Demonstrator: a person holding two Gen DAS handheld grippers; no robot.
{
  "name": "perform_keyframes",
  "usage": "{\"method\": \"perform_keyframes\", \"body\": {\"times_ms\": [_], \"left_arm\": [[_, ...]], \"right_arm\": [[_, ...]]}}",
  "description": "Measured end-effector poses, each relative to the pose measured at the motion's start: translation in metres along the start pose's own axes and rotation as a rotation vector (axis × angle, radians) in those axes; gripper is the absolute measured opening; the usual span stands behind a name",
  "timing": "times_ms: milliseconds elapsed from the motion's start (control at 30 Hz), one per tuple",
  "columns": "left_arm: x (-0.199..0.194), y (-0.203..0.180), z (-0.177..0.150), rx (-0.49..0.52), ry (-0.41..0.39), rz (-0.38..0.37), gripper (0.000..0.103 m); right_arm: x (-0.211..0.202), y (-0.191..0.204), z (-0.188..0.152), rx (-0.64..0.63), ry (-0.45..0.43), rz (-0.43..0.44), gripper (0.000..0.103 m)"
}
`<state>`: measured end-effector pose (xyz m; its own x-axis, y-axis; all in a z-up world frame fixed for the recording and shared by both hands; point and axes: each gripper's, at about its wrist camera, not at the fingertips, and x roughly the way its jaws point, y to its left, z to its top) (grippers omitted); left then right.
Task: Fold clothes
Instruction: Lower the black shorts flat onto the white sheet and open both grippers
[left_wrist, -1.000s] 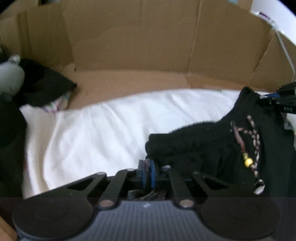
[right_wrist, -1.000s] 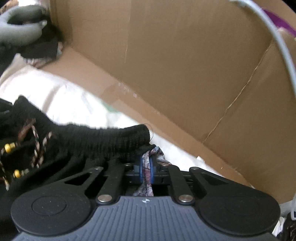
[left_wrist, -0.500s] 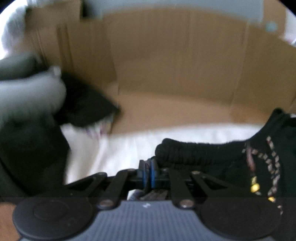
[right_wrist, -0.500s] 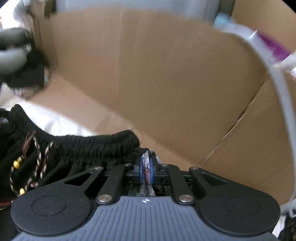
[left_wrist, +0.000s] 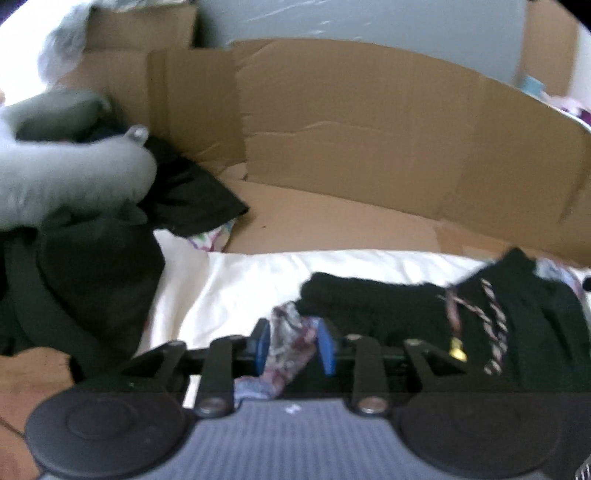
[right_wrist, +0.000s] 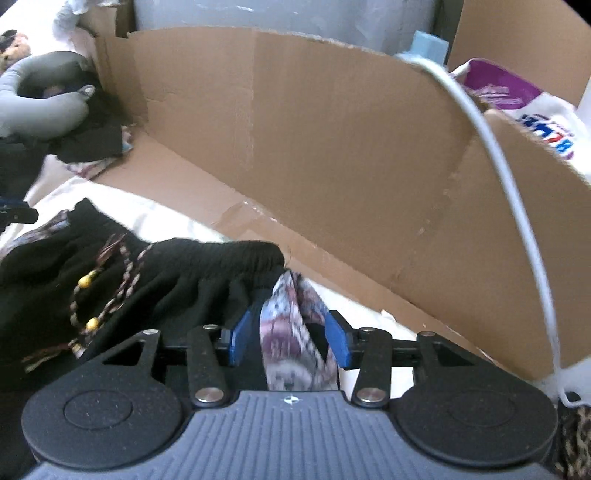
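A black garment (left_wrist: 388, 310) with an elastic waistband and a braided, yellow-beaded drawstring (left_wrist: 491, 325) lies bunched on the white sheet (left_wrist: 240, 280). Its patterned cloth edge (left_wrist: 291, 332) sits loosely between the blue pads of my left gripper (left_wrist: 294, 345), whose jaws are opening. In the right wrist view the same black garment (right_wrist: 184, 273) and drawstring (right_wrist: 110, 280) lie to the left. A fold of patterned cloth (right_wrist: 291, 317) stands between the pads of my right gripper (right_wrist: 289, 338). Those jaws are opening too, with gaps beside the cloth.
A cardboard wall (left_wrist: 351, 129) (right_wrist: 332, 147) rises close behind the sheet. A grey neck pillow (left_wrist: 66, 177) (right_wrist: 44, 92) rests on a pile of dark clothes (left_wrist: 85, 277) at the left. A white cable (right_wrist: 517, 184) curves down the right side, past a purple-and-white bag (right_wrist: 517, 96).
Both grippers were shut on the patterned cloth edge; now their pads stand apart with the cloth loose between them. Both have lifted, so more of the cardboard wall's top shows.
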<state>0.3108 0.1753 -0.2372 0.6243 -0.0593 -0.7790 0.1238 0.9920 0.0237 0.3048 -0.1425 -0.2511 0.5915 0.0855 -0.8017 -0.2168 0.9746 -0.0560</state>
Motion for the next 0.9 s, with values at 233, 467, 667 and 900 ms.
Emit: {"method": "perform_keyframes", "body": {"times_ms": [233, 467, 667, 900], "left_arm": [[-0.072, -0.032, -0.026, 0.016, -0.033, -0.093, 0.042], [-0.131, -0.070, -0.053, 0.021, 0.009, -0.168, 0.041], [-0.175, -0.094, -0.080, 0.090, 0.015, -0.185, 0.042], [-0.187, -0.099, -0.119, 0.058, 0.097, -0.175, 0.042]], "right_arm": [[-0.074, 0.012, -0.028, 0.046, -0.008, 0.045, 0.052], [-0.137, 0.024, -0.078, 0.124, 0.012, 0.161, 0.052], [-0.170, 0.039, -0.118, 0.113, -0.013, 0.126, 0.052], [-0.170, 0.047, -0.153, 0.184, -0.047, 0.100, 0.052]]}}
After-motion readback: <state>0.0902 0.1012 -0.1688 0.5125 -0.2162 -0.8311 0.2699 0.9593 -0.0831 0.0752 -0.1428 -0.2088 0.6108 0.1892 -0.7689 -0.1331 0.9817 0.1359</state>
